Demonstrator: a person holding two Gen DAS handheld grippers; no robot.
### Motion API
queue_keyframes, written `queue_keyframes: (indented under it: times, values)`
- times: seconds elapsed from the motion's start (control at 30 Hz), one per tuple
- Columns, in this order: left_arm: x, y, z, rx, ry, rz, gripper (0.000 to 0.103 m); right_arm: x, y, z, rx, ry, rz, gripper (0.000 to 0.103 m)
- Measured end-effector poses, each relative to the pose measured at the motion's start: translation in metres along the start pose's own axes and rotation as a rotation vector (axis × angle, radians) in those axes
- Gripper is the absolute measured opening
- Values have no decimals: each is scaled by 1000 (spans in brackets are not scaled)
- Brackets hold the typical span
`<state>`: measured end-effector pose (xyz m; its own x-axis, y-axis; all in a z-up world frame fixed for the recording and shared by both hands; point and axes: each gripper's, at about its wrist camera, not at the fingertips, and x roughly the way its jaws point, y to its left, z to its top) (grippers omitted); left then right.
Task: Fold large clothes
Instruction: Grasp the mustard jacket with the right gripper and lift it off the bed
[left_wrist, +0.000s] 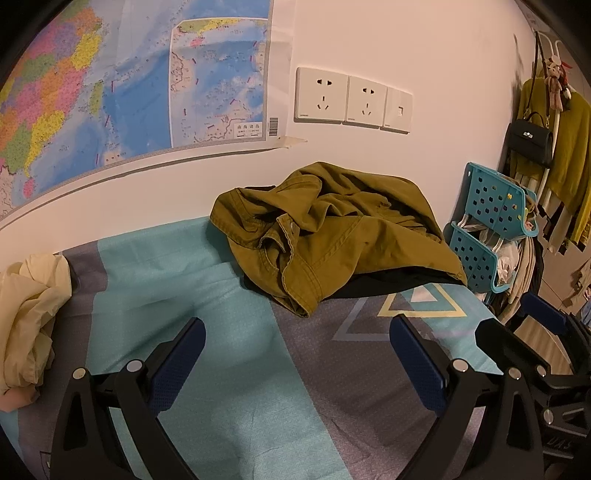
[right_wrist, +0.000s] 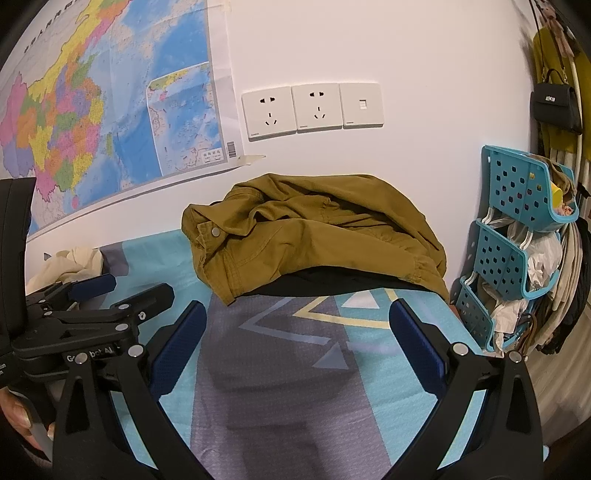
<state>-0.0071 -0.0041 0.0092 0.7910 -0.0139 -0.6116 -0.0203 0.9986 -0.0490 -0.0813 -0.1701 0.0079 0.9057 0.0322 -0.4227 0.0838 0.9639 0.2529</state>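
Observation:
An olive-brown jacket (left_wrist: 332, 236) (right_wrist: 314, 236) lies crumpled in a heap at the far side of the bed, against the wall, with a dark garment (left_wrist: 388, 286) (right_wrist: 332, 284) showing under its near edge. My left gripper (left_wrist: 299, 332) hovers open over the bed sheet (left_wrist: 229, 387), short of the jacket, nothing between its blue-padded fingers. My right gripper (right_wrist: 295, 317) is open too, just in front of the jacket's near edge, over the sheet (right_wrist: 288, 369). Each gripper shows in the other's view: the right gripper (left_wrist: 524, 317) at the right, the left gripper (right_wrist: 125, 288) at the left.
A cream garment (left_wrist: 29, 314) (right_wrist: 70, 266) lies bunched at the left of the bed. A teal perforated rack (left_wrist: 487, 229) (right_wrist: 517, 243) stands at the bed's right end, with hanging clothes and a black handbag (left_wrist: 530, 142) beyond. A map (left_wrist: 110, 92) and wall sockets (left_wrist: 351, 99) are behind.

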Motion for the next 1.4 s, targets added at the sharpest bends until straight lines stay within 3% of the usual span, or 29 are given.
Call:
queue_keyframes:
  times: [0.3, 0.43, 0.6, 0.73, 1.03, 1.1, 1.13, 1.17, 1.23, 1.33, 1.4]
  values:
    - [12, 5, 3, -16, 28, 1, 96, 8, -3, 8, -41, 8, 5, 98]
    - [27, 15, 5, -45, 63, 14, 96, 25, -5, 27, -105, 7, -6, 98]
    - [51, 27, 5, -74, 115, 33, 96, 72, -7, 69, -223, 17, -24, 98]
    - [68, 31, 7, -79, 142, 45, 96, 131, 0, 100, -355, 73, -27, 97]
    - [97, 41, 9, -77, 176, 73, 96, 223, 20, 118, -571, 166, -21, 91]
    - [101, 44, 9, -78, 184, 75, 96, 234, 27, 116, -642, 163, -27, 86]
    - [104, 45, 9, -80, 186, 78, 96, 237, 31, 116, -678, 165, -4, 69]
    - [105, 45, 8, -80, 188, 80, 96, 237, 32, 117, -693, 165, 0, 37]
    - [110, 49, 9, -81, 195, 85, 96, 231, 33, 122, -730, 182, 26, 12]
    - [116, 54, 11, -82, 193, 91, 96, 205, 23, 141, -709, 148, 60, 12]
    - [121, 59, 12, -89, 193, 98, 96, 196, 18, 145, -711, 149, 81, 25]
